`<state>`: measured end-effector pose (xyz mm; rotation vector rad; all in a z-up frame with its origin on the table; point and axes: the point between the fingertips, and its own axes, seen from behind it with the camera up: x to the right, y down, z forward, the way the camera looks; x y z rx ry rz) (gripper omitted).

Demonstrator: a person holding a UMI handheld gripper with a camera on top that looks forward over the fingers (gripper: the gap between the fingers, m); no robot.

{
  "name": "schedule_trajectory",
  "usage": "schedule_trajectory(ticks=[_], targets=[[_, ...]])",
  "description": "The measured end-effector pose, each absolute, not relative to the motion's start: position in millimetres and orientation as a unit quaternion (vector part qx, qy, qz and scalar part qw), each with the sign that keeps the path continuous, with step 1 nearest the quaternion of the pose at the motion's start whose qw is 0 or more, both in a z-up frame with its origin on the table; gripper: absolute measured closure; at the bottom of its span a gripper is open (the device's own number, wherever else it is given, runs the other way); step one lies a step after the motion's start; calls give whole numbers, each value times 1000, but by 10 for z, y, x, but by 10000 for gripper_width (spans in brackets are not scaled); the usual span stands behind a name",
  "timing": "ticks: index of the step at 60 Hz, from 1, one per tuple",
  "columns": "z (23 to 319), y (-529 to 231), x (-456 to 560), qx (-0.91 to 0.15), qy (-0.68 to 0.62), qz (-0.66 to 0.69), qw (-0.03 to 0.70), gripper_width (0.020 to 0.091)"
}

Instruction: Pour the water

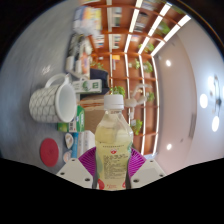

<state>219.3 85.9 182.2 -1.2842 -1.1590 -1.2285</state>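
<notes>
Shop-like interior (wooden shelves (pixel 105 55), ceiling strip lights (pixel 150 30))

A clear plastic bottle with a white screw cap and a pink-and-white label (pixel 113 145) stands upright between the gripper's fingers, holding pale yellowish liquid nearly to the neck. A white ceramic mug with a dotted pattern (pixel 52 100) appears beyond it to the left, tilted on its side in this view with its handle toward the bottle.

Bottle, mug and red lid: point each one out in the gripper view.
bottle (pixel 113 150): gripper view, on its label, held between the gripper (pixel 113 166) fingers.
mug (pixel 50 101): gripper view, on its patterned side wall.
red lid (pixel 49 151): gripper view, on its flat top.
</notes>
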Motion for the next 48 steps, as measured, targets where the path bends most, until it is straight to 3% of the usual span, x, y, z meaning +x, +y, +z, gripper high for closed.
schedule_trajectory(ticks=[12,24,34,48], targets=[[1747,813,2231,-705,-241,-208,633,727],[1403,972,2296,-764,-69,25,642,728],[1101,1122,2351,-769,-21,78,634,728],[1002,1115,2327,-744,-42,67,663,717]])
